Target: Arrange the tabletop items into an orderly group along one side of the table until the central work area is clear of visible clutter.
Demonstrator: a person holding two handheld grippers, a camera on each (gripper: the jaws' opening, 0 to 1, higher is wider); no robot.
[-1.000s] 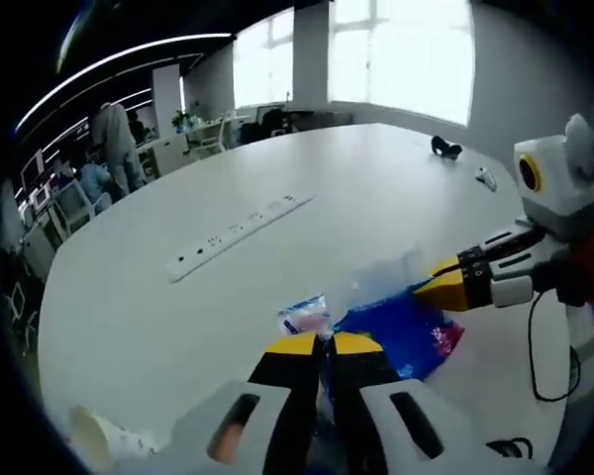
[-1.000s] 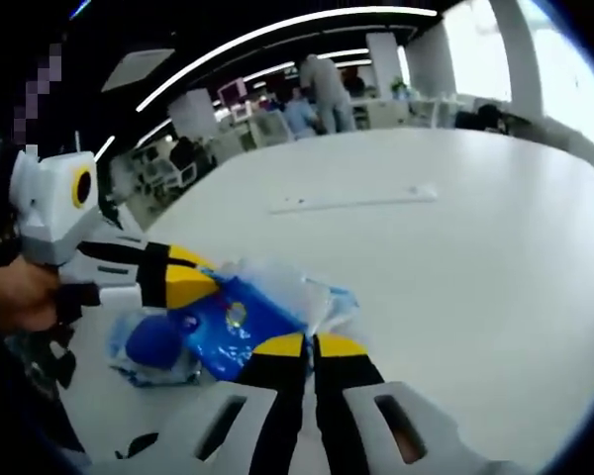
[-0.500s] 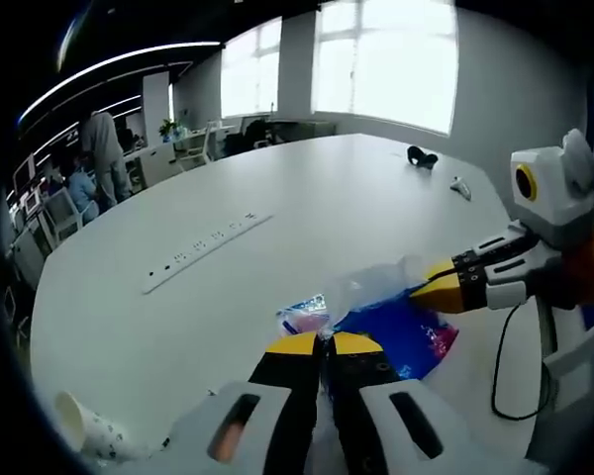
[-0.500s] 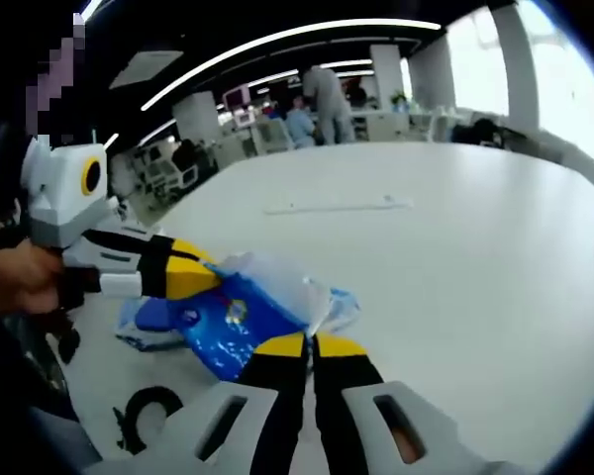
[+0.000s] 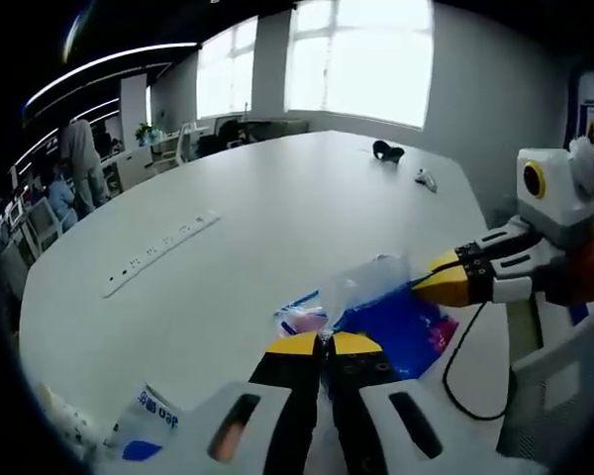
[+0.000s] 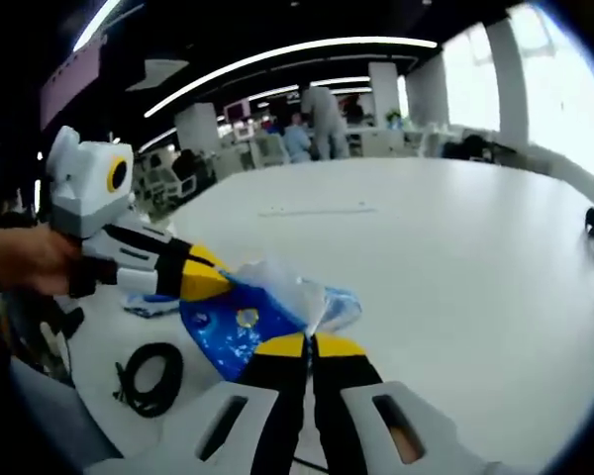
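A crumpled plastic bag (image 5: 391, 322), blue with a clear upper part, hangs just above the white table (image 5: 277, 208) between both grippers. My left gripper (image 5: 325, 342) is shut on its near corner. My right gripper (image 5: 438, 283) comes in from the right, shut on the bag's clear top. In the right gripper view the same bag (image 6: 240, 322) spreads ahead of my right gripper (image 6: 309, 343), which pinches its edge. The left gripper (image 6: 206, 282), held by a hand, clamps the bag from the left.
A white power strip (image 5: 156, 253) lies across the table's middle. A black object (image 5: 381, 150) and a small white one (image 5: 426, 178) sit at the far end. A coiled black cable (image 6: 150, 376) and a blue packet (image 6: 150, 302) lie near the table's edge. People stand in the background (image 6: 322, 107).
Both views have swung along the table while both grippers keep their hold on the bag. The coiled cable and the far black object have come into the right gripper view.
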